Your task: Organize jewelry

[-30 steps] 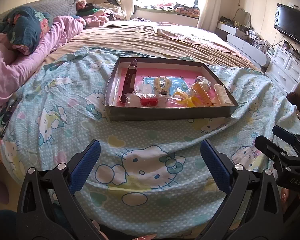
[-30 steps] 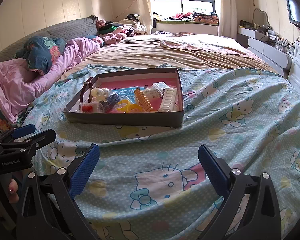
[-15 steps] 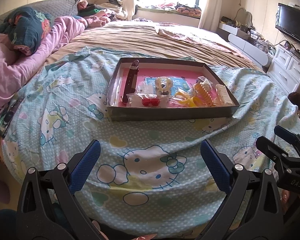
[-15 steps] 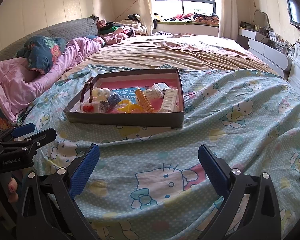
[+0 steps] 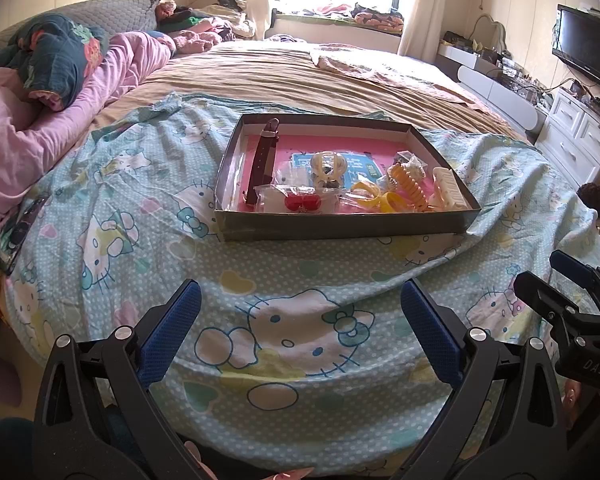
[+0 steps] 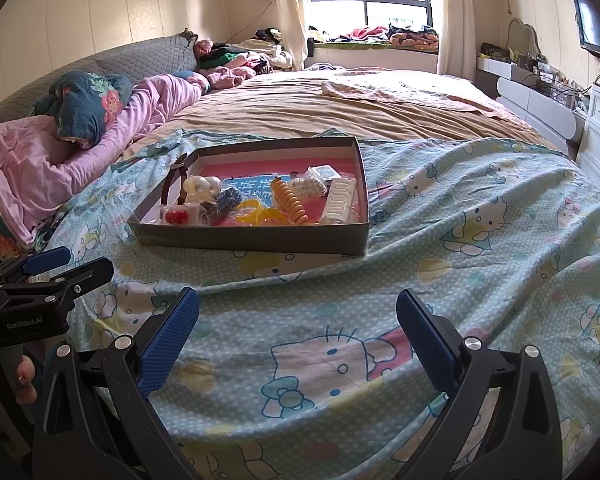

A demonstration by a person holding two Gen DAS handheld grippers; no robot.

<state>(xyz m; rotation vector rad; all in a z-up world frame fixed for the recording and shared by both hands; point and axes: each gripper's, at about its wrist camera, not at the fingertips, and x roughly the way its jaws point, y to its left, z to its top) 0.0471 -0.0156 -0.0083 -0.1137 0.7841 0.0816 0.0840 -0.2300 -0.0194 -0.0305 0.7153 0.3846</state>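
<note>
A shallow grey cardboard box (image 5: 339,228) with a pink floor lies on the bed sheet; it also shows in the right wrist view (image 6: 252,240). In it lie a brown strap (image 5: 263,164), a cream hair claw (image 5: 327,166), a red piece in a clear bag (image 5: 301,202), yellow rings (image 5: 379,196), an orange spiral clip (image 5: 409,184) and a white comb (image 5: 447,188). My left gripper (image 5: 300,320) is open and empty, low over the sheet in front of the box. My right gripper (image 6: 298,320) is open and empty, to the right of the left one.
The blue cartoon-cat sheet (image 5: 300,332) covers the near part of the bed. Pink and floral bedding (image 5: 40,92) is piled at the left. White drawers (image 5: 579,140) and a wall TV (image 5: 587,56) stand at the right. A dark flat object (image 5: 24,228) lies at the left edge.
Both grippers have eased slightly forward toward the box. Both stay open and empty.
</note>
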